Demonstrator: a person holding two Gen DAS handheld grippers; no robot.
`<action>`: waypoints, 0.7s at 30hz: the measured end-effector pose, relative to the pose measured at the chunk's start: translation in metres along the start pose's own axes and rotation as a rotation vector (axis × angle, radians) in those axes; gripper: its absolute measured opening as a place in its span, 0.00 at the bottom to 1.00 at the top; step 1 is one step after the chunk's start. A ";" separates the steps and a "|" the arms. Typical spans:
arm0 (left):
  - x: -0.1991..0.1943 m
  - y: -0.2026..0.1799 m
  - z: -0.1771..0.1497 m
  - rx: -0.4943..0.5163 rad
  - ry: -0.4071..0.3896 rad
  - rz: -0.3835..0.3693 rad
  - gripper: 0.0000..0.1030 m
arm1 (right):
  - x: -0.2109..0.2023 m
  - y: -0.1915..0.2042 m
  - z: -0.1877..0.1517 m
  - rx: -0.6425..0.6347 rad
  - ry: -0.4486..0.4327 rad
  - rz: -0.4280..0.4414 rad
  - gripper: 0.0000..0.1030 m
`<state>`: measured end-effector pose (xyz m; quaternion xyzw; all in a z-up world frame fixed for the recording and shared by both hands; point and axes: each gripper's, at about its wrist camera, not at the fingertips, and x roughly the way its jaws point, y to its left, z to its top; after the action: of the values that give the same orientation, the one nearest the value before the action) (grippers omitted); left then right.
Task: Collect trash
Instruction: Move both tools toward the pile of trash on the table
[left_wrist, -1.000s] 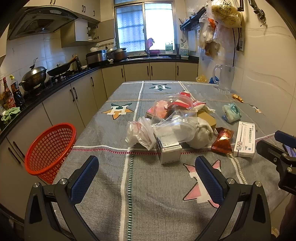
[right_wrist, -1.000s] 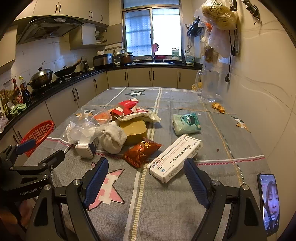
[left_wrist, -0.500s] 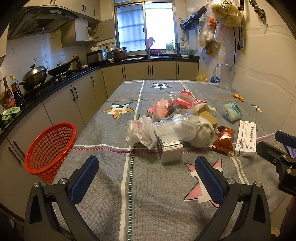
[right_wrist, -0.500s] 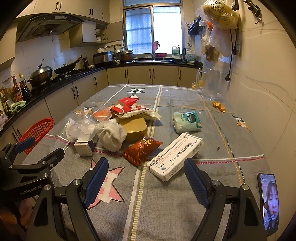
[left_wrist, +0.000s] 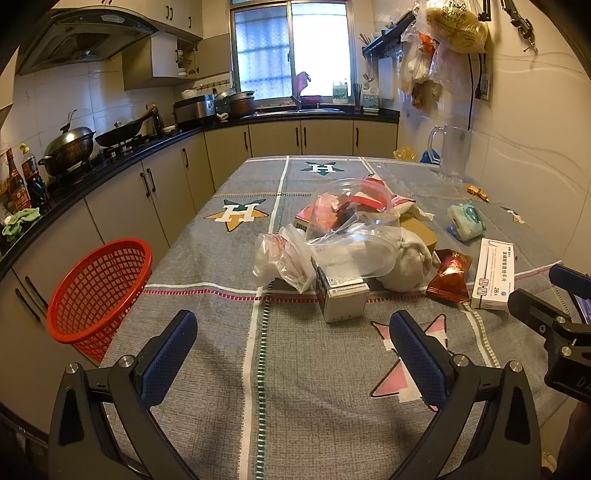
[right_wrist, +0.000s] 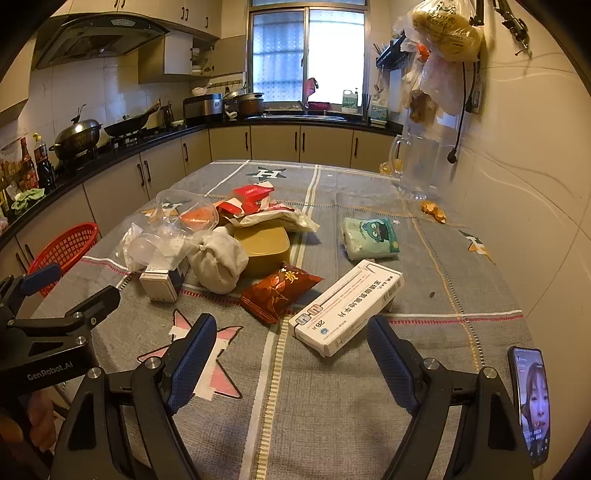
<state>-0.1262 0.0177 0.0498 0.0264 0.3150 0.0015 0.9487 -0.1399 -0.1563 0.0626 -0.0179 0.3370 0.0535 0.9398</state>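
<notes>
A heap of trash lies mid-table: clear plastic bags (left_wrist: 291, 258), a small white carton (left_wrist: 341, 299), a white cloth bundle (right_wrist: 216, 260), a red-brown snack packet (right_wrist: 279, 290), a long white medicine box (right_wrist: 345, 306) and a green tissue pack (right_wrist: 369, 238). A red mesh basket (left_wrist: 98, 288) stands off the table's left edge. My left gripper (left_wrist: 293, 347) is open and empty, short of the carton. My right gripper (right_wrist: 290, 354) is open and empty, just short of the medicine box.
The grey star-patterned tablecloth (left_wrist: 236, 221) covers the table. A phone (right_wrist: 530, 398) lies at the near right edge. A clear jug (right_wrist: 417, 166) stands at the far right by the wall. Kitchen counters with pots run along the left and back.
Both grippers have edged slightly forward toward the trash heap. Both stay open and empty.
</notes>
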 end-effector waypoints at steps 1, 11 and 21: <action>0.001 0.000 0.000 0.000 0.003 -0.001 1.00 | 0.001 0.000 0.000 -0.001 0.002 -0.001 0.84; 0.005 -0.003 0.000 0.006 0.013 -0.010 1.00 | 0.006 0.001 -0.002 -0.005 0.019 0.002 0.84; 0.012 -0.001 0.004 -0.001 0.044 -0.039 1.00 | 0.015 -0.015 0.001 0.067 0.062 0.066 0.84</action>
<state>-0.1139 0.0167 0.0454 0.0199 0.3360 -0.0162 0.9415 -0.1263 -0.1699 0.0534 0.0231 0.3678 0.0723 0.9268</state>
